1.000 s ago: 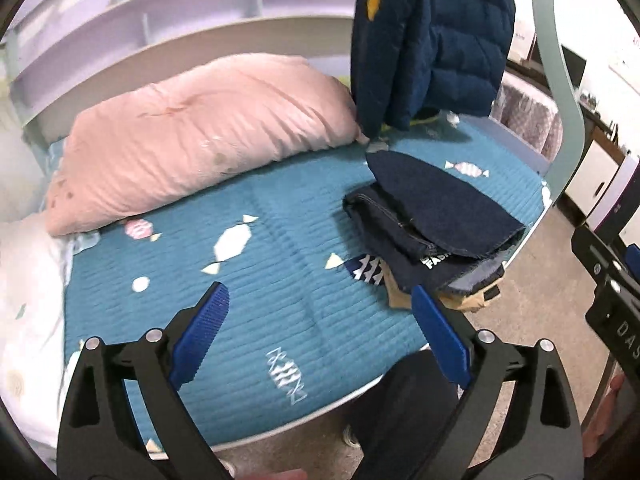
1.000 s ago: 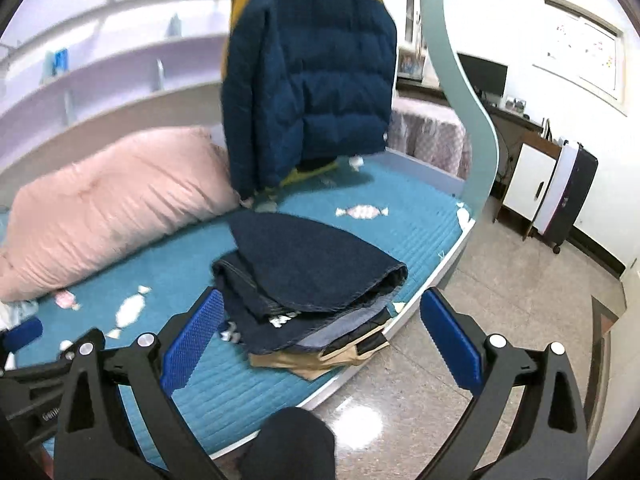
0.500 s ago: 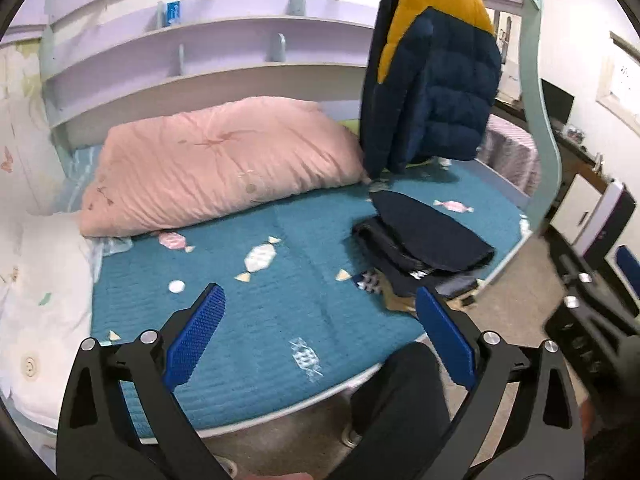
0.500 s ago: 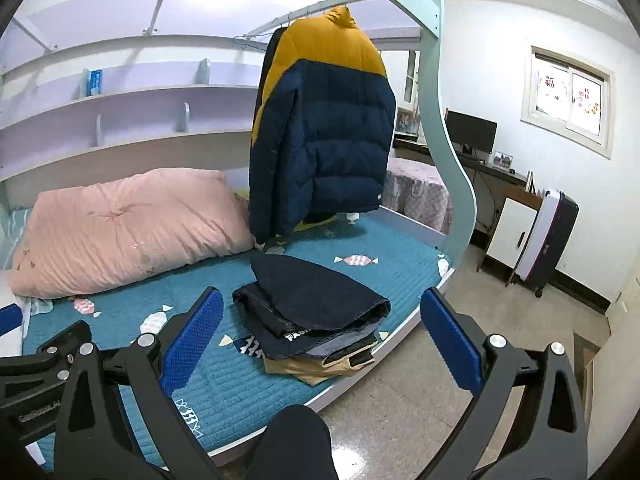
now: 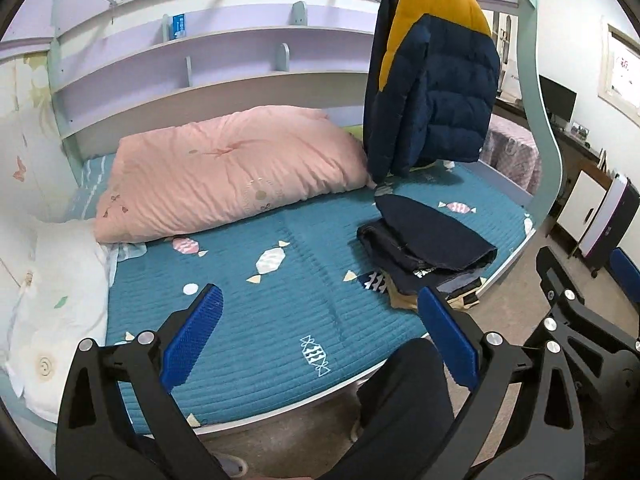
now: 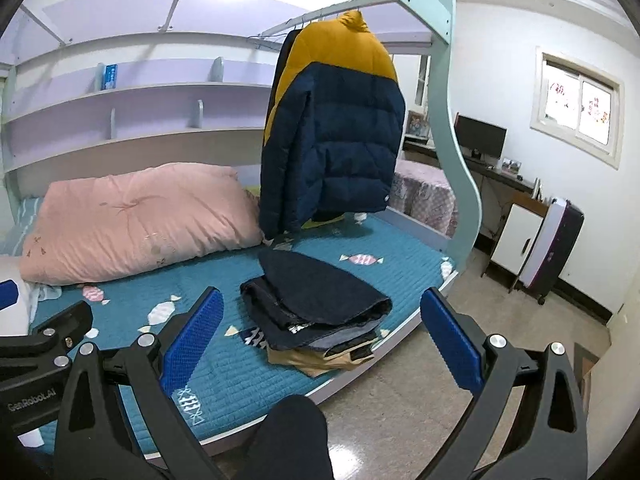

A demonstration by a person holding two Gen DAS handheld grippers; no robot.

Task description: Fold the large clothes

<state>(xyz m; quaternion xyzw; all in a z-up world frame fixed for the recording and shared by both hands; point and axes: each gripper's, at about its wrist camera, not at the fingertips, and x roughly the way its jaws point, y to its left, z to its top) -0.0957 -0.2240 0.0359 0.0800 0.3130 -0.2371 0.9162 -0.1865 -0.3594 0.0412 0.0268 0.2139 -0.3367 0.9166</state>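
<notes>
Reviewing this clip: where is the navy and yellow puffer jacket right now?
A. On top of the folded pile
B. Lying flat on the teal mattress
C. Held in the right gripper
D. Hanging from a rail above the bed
D. The puffer jacket hangs from the rail above the bed, clear of the folded pile, while the left gripper and right gripper are both open and empty.

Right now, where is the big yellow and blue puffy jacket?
In both views the jacket hangs from a rail above the bed's far right end, right of the pink quilt and behind the stack of folded clothes.
</notes>
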